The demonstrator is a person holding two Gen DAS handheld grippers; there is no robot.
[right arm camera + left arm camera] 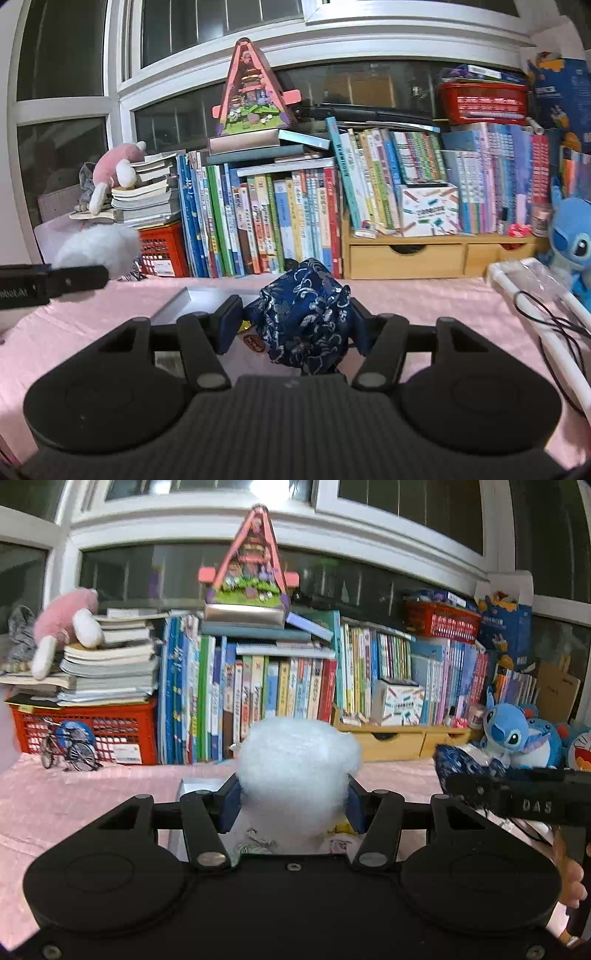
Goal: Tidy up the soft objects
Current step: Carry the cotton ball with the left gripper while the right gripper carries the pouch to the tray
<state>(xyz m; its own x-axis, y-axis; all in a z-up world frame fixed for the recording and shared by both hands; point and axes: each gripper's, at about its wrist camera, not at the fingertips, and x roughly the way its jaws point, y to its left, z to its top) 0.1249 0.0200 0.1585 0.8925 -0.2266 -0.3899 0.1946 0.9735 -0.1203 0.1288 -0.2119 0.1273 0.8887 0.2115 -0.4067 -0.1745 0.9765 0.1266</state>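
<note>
1. Pinching a white fluff ball [295,764] between its blue pads, the left gripper [293,806] holds it above the pink cloth [92,797]; roundish, no clear long axis.
2. The right gripper [295,328] clamps a navy patterned pouch [304,314], bunched, standing roughly upright.
3. Only the right view shows the white rack [554,314]; books [295,218] line the back.

- Tray [192,301]: only one grey corner shows; the rest is behind the right gripper [293,326].
- Fluff [295,764]: covers the lower book spines and most of what lies under it; printed items [258,843] there are unreadable.
- Stitch plush [570,243]: cut by the frame edge.
- Hand [572,882]: only fingers at the edge.
- Book titles: too small to read.
</note>
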